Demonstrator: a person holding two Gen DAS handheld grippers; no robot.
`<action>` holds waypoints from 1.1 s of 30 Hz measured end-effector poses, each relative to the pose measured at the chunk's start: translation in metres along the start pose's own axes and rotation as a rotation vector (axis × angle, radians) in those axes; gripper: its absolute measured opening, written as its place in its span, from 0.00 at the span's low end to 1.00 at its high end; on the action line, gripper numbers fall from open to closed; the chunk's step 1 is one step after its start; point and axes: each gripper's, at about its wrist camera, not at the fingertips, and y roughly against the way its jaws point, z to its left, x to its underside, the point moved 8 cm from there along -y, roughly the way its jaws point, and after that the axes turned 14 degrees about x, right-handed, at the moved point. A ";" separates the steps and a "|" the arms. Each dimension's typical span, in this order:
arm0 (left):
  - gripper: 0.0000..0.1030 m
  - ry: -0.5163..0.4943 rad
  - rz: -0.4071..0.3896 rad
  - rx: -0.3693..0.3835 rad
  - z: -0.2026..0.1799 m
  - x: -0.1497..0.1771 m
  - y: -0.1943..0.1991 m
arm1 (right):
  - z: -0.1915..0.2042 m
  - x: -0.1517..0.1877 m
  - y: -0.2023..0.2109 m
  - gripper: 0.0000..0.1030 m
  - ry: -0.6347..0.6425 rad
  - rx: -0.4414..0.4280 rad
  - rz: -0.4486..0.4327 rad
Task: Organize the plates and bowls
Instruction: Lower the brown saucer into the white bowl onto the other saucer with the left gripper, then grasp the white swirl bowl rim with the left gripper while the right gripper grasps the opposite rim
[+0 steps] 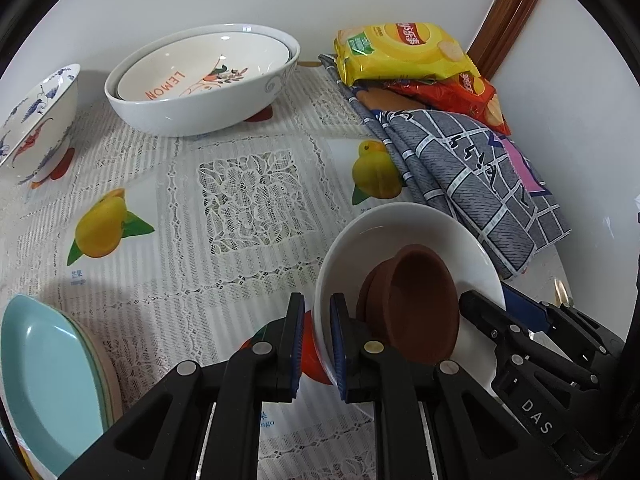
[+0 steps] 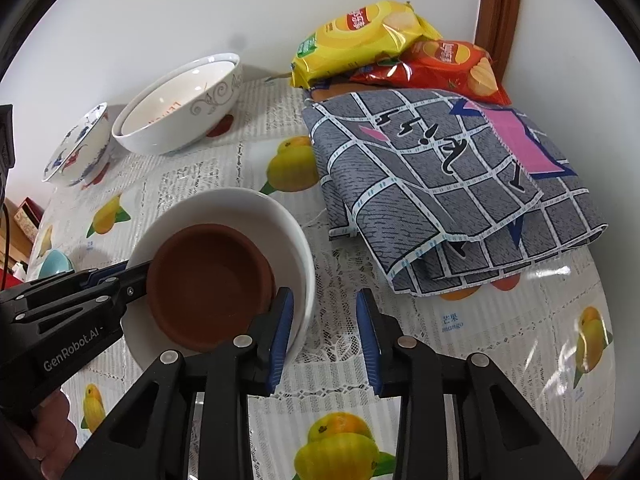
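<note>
Right up close in the left wrist view: left gripper [image 1: 316, 344] clenched hard on the near rim of the white bowl [image 1: 400, 228], one pad inside the wall, one outside. Looks tipped rather than flat on the lace tablecloth [image 1: 240, 200], though hard to say whether lifted clear. Inside it, the brown bowl [image 1: 412, 312], leaning on its side against the white wall.

Over in the right wrist view: right gripper [image 2: 324, 340] straddling the opposite rim at lower centre, jaws apart, inner pad down beside the brown bowl, outer pad well clear of the white wall. Not gripping anything yet.

Trouble from here? Plenty.
- One-sided pinch on a smooth glazed rim: could pivot or slip out if tilted further.
- Loose brown bowl: could slide or roll out over the low edge.
- Inner right pad so close to the brown bowl: could trap it against the wall, or nudge it up and out on closing.

Lower left of the left view: stack of teal plates [image 1: 44, 368], close enough to be clipped by a swing that way.

Further back, right of centre: folded grey checked cloth [image 2: 440, 200], just beside the white bowl.

Far side, upper left: large white bowl [image 1: 200, 112] with a LEMON bowl [image 1: 200, 68] nested inside, probably where this pair belongs. Left of that, a blue-patterned bowl [image 1: 36, 120]. Upper right, by the wall: yellow crisp bag [image 1: 400, 52] lying on a red crisp bag [image 1: 472, 96].
</note>
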 end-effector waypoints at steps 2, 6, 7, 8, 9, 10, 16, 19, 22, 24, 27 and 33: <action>0.14 -0.004 0.007 -0.010 0.000 -0.001 -0.003 | 0.000 -0.001 -0.002 0.31 0.002 0.005 0.006; 0.19 -0.009 0.017 -0.032 0.003 0.000 -0.009 | 0.001 -0.003 -0.007 0.31 0.007 0.014 0.019; 0.20 -0.011 0.020 -0.038 0.004 0.000 -0.010 | 0.001 -0.004 -0.008 0.31 0.008 0.016 0.021; 0.21 -0.012 0.024 -0.042 0.004 0.000 -0.012 | 0.002 -0.004 -0.009 0.31 0.010 0.017 0.024; 0.21 -0.011 0.026 -0.042 0.005 0.000 -0.014 | 0.002 -0.005 -0.011 0.31 0.011 0.020 0.028; 0.21 -0.010 0.027 -0.040 0.005 0.000 -0.015 | 0.002 -0.005 -0.013 0.31 0.011 0.027 0.035; 0.25 -0.016 0.028 -0.058 0.007 -0.002 -0.018 | 0.001 -0.006 -0.018 0.34 0.009 0.030 0.043; 0.25 -0.022 0.025 -0.058 0.007 -0.002 -0.018 | 0.000 -0.008 -0.020 0.36 0.013 0.034 0.046; 0.25 -0.022 0.022 -0.058 0.007 -0.001 -0.018 | -0.001 -0.009 -0.021 0.36 0.015 0.023 0.051; 0.25 -0.024 0.025 -0.054 0.006 -0.001 -0.019 | -0.001 -0.009 -0.022 0.36 0.026 0.022 0.047; 0.24 -0.018 0.029 -0.052 0.006 0.000 -0.019 | -0.001 -0.010 -0.022 0.36 0.030 0.022 0.041; 0.21 -0.010 0.018 -0.039 0.007 0.001 -0.020 | 0.002 -0.010 -0.018 0.37 0.052 0.046 -0.005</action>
